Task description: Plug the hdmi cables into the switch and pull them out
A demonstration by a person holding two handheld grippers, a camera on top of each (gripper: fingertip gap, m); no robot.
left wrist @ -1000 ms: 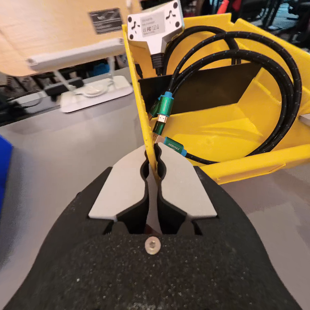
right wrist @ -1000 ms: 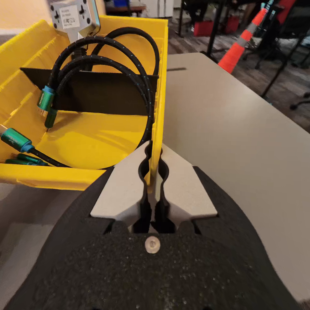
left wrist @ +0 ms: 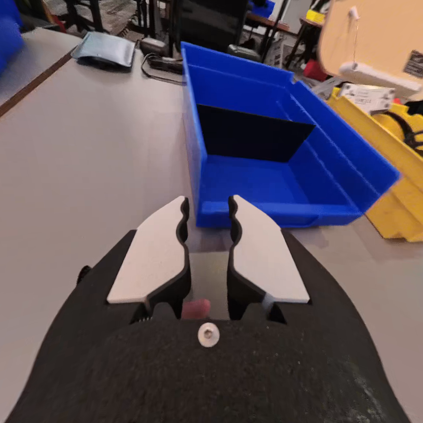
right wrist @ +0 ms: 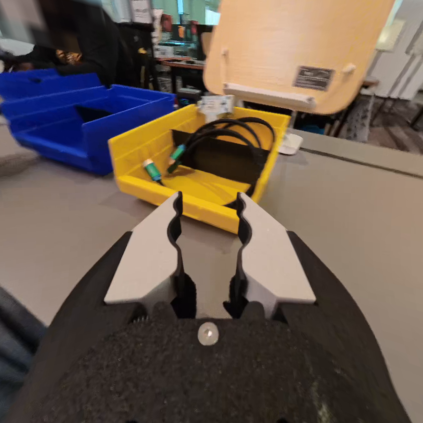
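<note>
HDMI cables (right wrist: 229, 135) are lying in the yellow bin (right wrist: 196, 210), ahead of the right tongs (right wrist: 209, 201). Both tongs, the left (left wrist: 208, 203) too, are now gaping apart, having let go of its walls; grasping is pending.

grey tabletop (left wrist: 91, 148), tilted pale wooden board (right wrist: 297, 45) (dark label on it), cluttered desks behind

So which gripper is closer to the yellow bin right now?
Right. The right gripper is open just before the yellow bin; the left gripper faces the blue bin beside it.
</note>
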